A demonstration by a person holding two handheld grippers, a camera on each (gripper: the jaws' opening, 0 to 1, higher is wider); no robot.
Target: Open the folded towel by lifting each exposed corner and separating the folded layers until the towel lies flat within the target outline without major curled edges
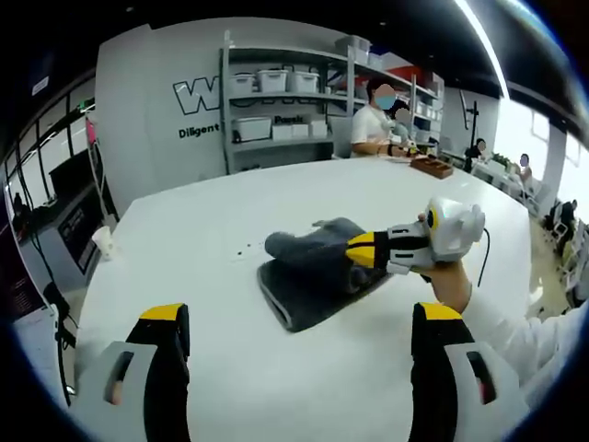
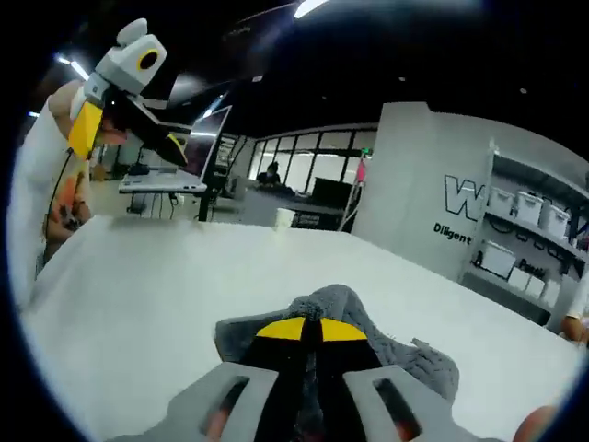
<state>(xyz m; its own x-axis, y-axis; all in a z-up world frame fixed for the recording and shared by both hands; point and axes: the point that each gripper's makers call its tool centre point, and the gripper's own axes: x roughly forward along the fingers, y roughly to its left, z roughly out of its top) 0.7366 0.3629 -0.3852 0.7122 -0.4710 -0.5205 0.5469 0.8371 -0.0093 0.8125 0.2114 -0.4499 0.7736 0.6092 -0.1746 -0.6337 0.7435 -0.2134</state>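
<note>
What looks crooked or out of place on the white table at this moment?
Only the grey towel: it sits at an angle, and its top layer is bunched into a hump where the right hand-held gripper pinches it. A few dark specks lie on the table beside it.

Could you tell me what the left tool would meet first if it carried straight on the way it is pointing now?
Most likely the folded dark grey towel on the white table, lying ahead between its open jaws; depth is hard to judge.

Dark grey towel (image 1: pixel 317 272), white table (image 1: pixel 212 230), yellow-tipped black jaws
</note>
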